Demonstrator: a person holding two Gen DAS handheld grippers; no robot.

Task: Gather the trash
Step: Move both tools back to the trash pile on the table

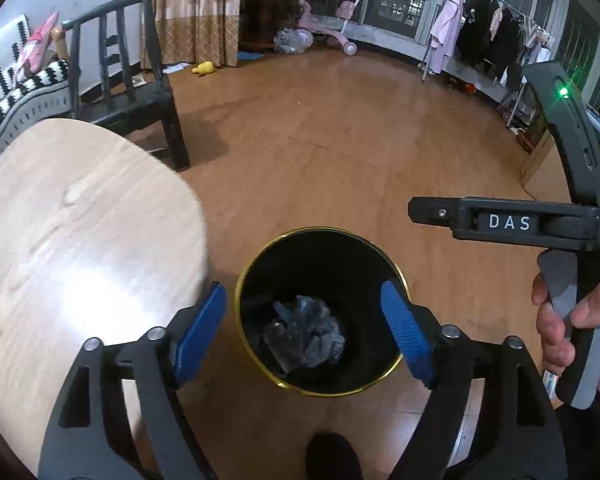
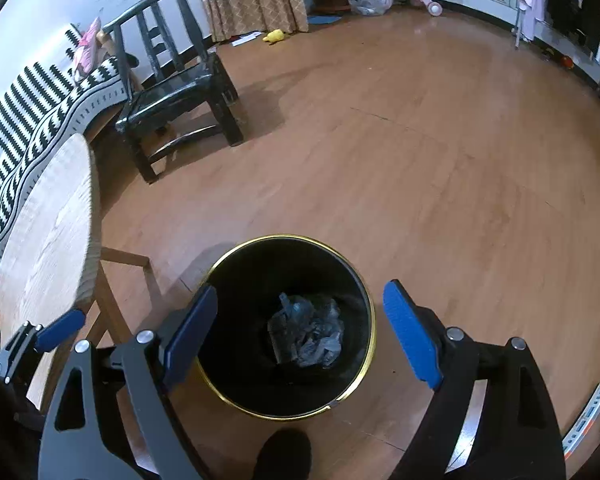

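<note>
A round wooden table [image 1: 80, 248] lies left of the fingers, a black bin [image 2: 286, 326] with a gold rim stands below and between them holding crumpled trash [image 2: 306, 332], and the left gripper [image 1: 310, 334] and right gripper [image 2: 300, 334] both gape wide apart, empty.

I count two grippers: my left gripper [image 1: 304, 330] and my right gripper [image 2: 300, 332], each with two blue pads, four pads in all. There is one black bin [image 2: 220, 376] with a gold rim on the floor, near me, and one crumpled wad of trash [image 2: 308, 334] inside it. One wooden counter [image 1: 72, 248] stands at the left. One dark chair [image 2: 172, 92] stands far left, and one yellow toy [image 2: 274, 36] lies beyond it.
</note>
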